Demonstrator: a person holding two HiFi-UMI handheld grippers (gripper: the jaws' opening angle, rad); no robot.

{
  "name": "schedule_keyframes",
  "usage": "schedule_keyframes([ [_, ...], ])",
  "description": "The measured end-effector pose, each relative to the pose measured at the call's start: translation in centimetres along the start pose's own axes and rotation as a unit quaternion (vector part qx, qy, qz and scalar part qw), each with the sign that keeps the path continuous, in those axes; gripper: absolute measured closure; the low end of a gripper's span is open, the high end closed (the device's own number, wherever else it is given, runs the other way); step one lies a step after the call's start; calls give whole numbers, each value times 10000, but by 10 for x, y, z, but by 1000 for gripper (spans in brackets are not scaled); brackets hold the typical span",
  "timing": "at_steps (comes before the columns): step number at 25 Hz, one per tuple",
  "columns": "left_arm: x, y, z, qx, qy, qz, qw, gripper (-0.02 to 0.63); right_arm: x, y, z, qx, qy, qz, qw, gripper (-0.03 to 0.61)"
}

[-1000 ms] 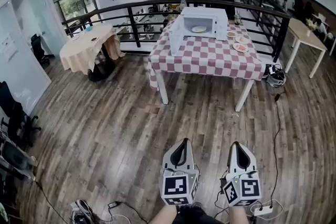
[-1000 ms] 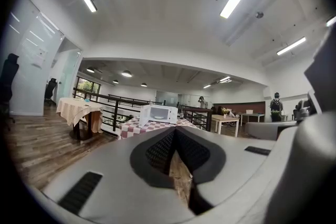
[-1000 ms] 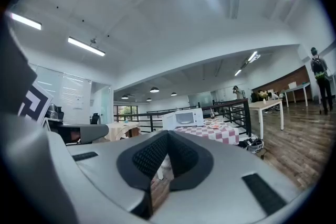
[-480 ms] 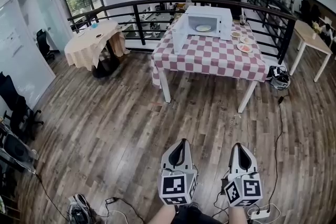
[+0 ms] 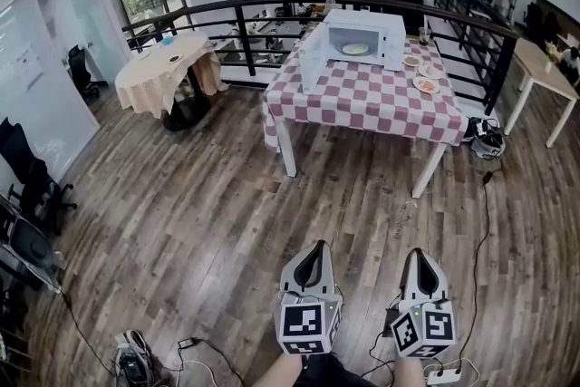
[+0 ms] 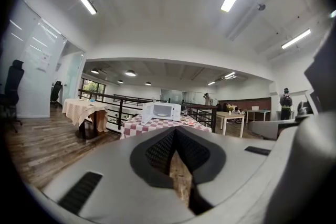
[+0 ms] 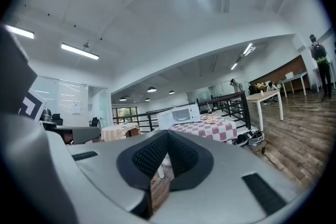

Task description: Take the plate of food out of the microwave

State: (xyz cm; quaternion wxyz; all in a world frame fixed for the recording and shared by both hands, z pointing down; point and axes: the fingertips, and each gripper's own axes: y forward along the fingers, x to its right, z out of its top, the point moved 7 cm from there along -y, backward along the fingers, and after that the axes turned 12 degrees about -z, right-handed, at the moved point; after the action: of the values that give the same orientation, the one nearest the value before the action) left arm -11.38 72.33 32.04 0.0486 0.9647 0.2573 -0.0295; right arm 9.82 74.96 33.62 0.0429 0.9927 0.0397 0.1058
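A white microwave (image 5: 362, 36) stands at the back of a red-and-white checked table (image 5: 362, 100), far ahead of me across the wood floor. Its door (image 5: 310, 59) hangs open to the left, and a plate of food (image 5: 355, 49) rests inside. My left gripper (image 5: 316, 246) and right gripper (image 5: 418, 253) are low in the head view, side by side, both shut and empty. The left gripper view shows the microwave (image 6: 163, 111) small beyond the left gripper (image 6: 176, 131). In the right gripper view the microwave (image 7: 181, 114) sits beyond the right gripper (image 7: 168, 134).
Plates of food (image 5: 424, 84) lie on the table right of the microwave. A black railing (image 5: 245, 14) runs behind it. A round table with a beige cloth (image 5: 168, 77) stands left, a wooden table (image 5: 544, 68) right. A bag (image 5: 487, 139) and cables (image 5: 480, 222) lie on the floor.
The checked table and microwave have drawn a little closer and lower in the head view. Both grippers keep their place in front of me and stay shut.
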Motion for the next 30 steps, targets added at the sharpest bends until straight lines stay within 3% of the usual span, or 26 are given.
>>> schedule_keyframes([
  [12, -32, 53, -1, -60, -56, -112, 9999, 600, 1, 55, 0, -38, -7, -172, 9998, 583],
  [30, -152, 175, 24, 7, -157, -224, 9996, 600, -58, 213, 15, -3, -74, -300, 9995, 583],
])
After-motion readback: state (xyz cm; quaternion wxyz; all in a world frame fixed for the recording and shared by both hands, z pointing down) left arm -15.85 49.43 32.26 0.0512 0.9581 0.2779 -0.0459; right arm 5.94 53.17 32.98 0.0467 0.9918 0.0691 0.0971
